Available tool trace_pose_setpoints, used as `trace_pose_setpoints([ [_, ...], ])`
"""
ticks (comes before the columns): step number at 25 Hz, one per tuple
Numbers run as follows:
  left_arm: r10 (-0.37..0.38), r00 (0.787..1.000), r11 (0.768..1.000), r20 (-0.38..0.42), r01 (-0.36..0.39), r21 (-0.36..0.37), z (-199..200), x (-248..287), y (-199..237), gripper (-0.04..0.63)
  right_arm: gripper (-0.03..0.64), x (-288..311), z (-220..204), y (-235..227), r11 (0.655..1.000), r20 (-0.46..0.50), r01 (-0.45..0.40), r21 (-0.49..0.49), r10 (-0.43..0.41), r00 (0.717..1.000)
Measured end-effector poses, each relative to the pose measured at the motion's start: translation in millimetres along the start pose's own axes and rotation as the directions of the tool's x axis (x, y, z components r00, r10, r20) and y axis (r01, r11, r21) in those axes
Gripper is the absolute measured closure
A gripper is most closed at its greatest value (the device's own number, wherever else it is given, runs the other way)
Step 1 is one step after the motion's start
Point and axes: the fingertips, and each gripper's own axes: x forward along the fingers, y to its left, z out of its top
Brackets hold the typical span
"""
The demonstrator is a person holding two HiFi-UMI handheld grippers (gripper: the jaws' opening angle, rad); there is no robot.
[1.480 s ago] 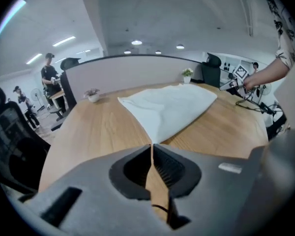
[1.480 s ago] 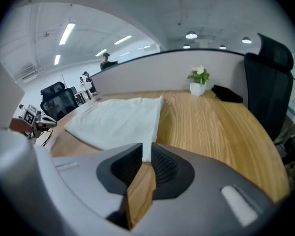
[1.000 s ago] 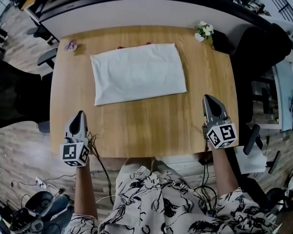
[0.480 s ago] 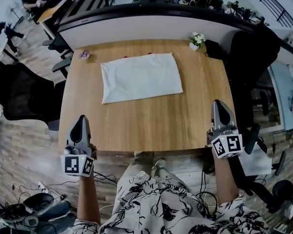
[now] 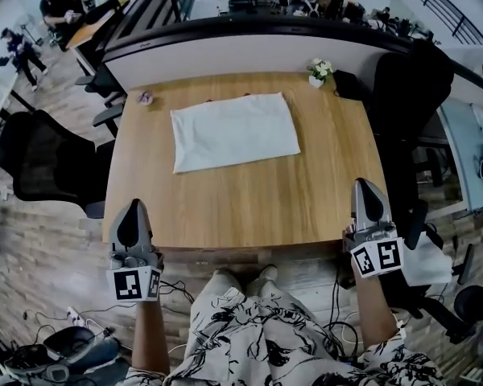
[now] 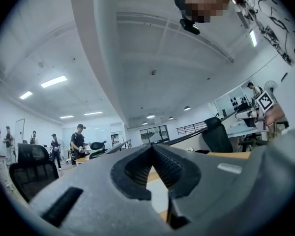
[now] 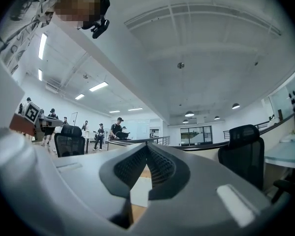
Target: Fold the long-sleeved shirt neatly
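The long-sleeved shirt (image 5: 235, 129) lies as a flat folded rectangle near the surface's (image 5: 258, 195) far edge. The left tool (image 5: 133, 206) and right tool (image 5: 365, 185) hang by the near corners, jaws closed and empty. The fold looks finished, so best keep both clear of the cloth

I'm looking down on a wooden table (image 5: 249, 207). The folded white shirt (image 5: 235, 130) lies flat on its far half. A small pot of white flowers (image 5: 319, 71) stands at the far right corner, and a small pinkish thing (image 5: 146, 98) sits near the far left corner.
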Motion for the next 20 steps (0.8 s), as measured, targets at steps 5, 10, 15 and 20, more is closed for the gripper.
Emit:
trace_pose_setpoints([
  [5,-0.001,1.000,1.000,-0.011,0.001,-0.017,2,-11,19,0.592,0.611,-11,17,11,0.999,-0.010,0.022,-0.026,-0.022,1.000],
  [10,0.022,0.999,0.998,-0.030,-0.024,-0.051,-8,-31,47,0.592,0.611,-5,28,29,0.999,-0.025,0.036,-0.010,-0.036,0.999],
  [15,0.001,0.998,0.998,-0.069,-0.005,-0.067,-22,-55,51,0.592,0.611,-24,50,52,0.999,-0.035,0.034,0.015,-0.033,0.999],
  [20,0.029,0.998,0.998,-0.064,-0.033,-0.059,-14,-57,61,0.592,0.611,-48,46,59,0.993,-0.058,0.086,0.076,-0.082,0.995],
])
